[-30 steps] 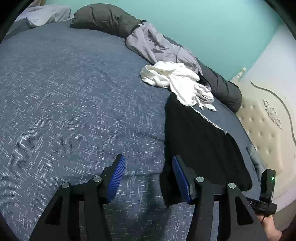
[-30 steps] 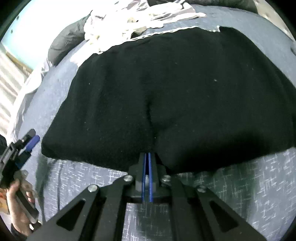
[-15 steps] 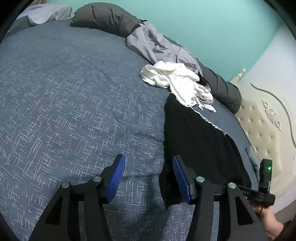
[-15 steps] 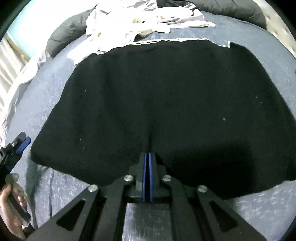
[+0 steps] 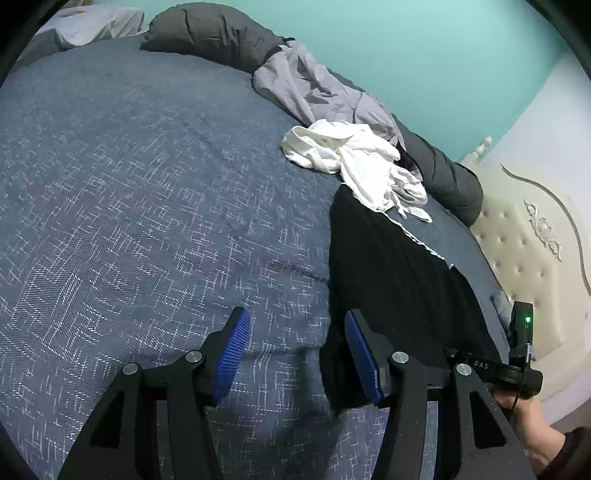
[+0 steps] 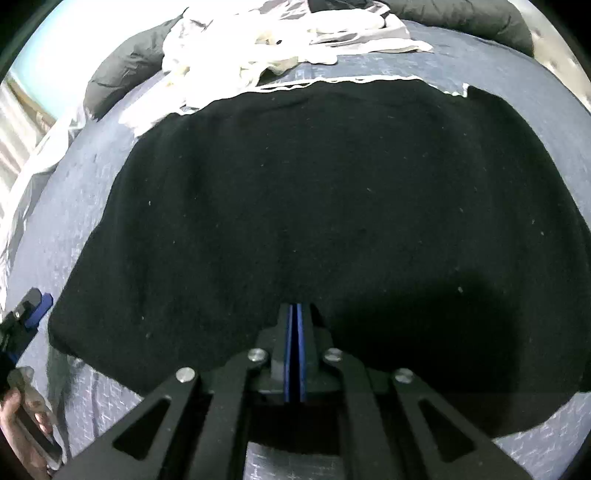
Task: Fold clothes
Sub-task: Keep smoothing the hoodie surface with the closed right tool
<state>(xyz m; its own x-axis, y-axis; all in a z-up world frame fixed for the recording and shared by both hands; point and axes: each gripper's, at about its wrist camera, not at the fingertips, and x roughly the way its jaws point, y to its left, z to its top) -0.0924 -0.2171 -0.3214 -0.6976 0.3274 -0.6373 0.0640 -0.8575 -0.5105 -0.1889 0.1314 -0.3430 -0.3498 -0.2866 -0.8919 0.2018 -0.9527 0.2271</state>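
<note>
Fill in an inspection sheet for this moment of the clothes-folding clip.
Surface: bed with a blue patterned cover.
Job's things: black garment spread flat; its far edge meets the white clothes.
Clutter: crumpled white clothes; grey garment behind them; dark grey bolster along the far edge.
Grippers: left claw open over bare cover, beside the black garment's near corner; right claw shut at the garment's near edge, whether it pinches cloth cannot be told.
Cables: thin black lead on the right claw's handle.
Surroundings: teal wall; cream tufted headboard.
</note>
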